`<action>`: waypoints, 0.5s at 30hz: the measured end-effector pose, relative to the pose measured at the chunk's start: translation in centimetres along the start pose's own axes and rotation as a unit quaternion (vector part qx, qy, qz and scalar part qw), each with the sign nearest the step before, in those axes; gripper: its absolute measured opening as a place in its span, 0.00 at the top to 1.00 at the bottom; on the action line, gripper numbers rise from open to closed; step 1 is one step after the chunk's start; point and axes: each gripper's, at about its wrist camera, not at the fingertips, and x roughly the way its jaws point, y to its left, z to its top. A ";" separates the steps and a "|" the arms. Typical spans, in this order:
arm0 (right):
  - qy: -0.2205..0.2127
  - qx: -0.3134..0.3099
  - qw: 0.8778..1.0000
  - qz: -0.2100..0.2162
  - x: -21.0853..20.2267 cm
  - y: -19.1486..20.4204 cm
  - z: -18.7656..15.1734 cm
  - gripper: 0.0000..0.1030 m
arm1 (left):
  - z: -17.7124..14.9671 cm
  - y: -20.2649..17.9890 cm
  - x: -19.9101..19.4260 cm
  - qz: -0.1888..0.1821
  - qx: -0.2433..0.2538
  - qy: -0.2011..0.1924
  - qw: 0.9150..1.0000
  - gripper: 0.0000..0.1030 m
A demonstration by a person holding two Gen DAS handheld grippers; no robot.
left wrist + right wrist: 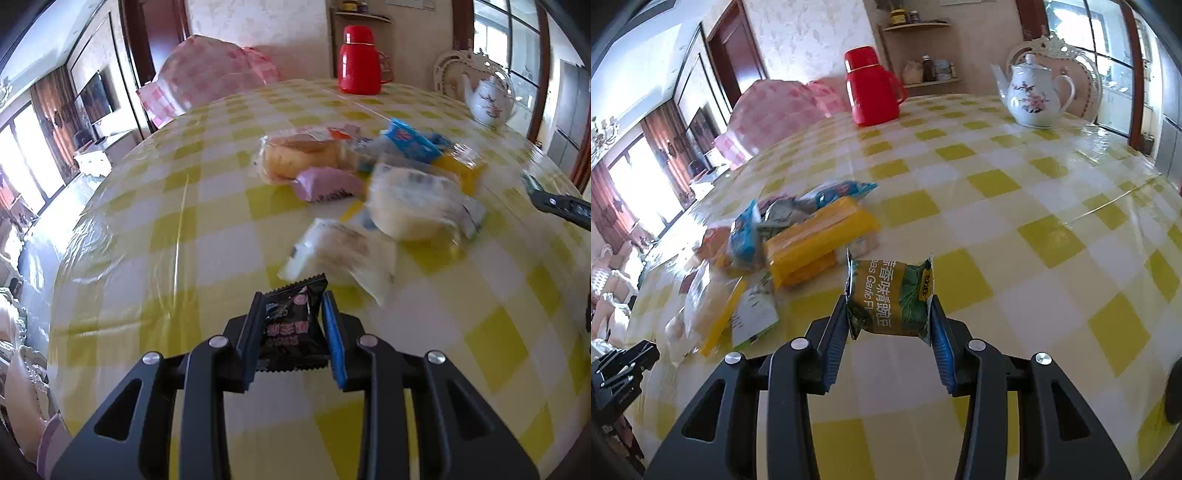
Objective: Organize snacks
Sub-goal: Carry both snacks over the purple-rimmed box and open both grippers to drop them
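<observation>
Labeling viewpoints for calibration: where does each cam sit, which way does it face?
Left wrist: on the left tool, angled down across the checked table; own fingers clamp a black packet.
Right wrist: on the right tool, angled down likewise; own fingers clamp a green packet.
Shared: snack pile, red flask, teapot.

We've got a surface point(997, 192) covered in a yellow-and-white check cloth under clear plastic. At the far edge sit a red flask point(873, 86) and a flowered white teapot point(1034, 94), well apart. A loose pile of snacks point(369, 184) lies mid-surface: wrapped cakes point(303, 155), a yellow pack point(820, 236), a blue packet point(410, 140).
</observation>
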 end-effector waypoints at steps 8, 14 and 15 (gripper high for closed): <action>-0.007 -0.007 1.000 0.018 -1.7 0.9 -1.9 0.59 | -1.9 -1.5 -2.6 -0.010 0.023 -0.003 1.000 0.70; -0.007 -0.005 0.999 0.037 -3.4 1.7 -3.5 0.59 | -3.4 -2.2 -4.7 -0.016 0.031 -0.008 0.999 0.70; -0.007 -0.006 0.999 0.043 -3.7 1.9 -3.9 0.59 | -3.6 -2.3 -5.0 -0.017 0.032 -0.009 0.999 0.70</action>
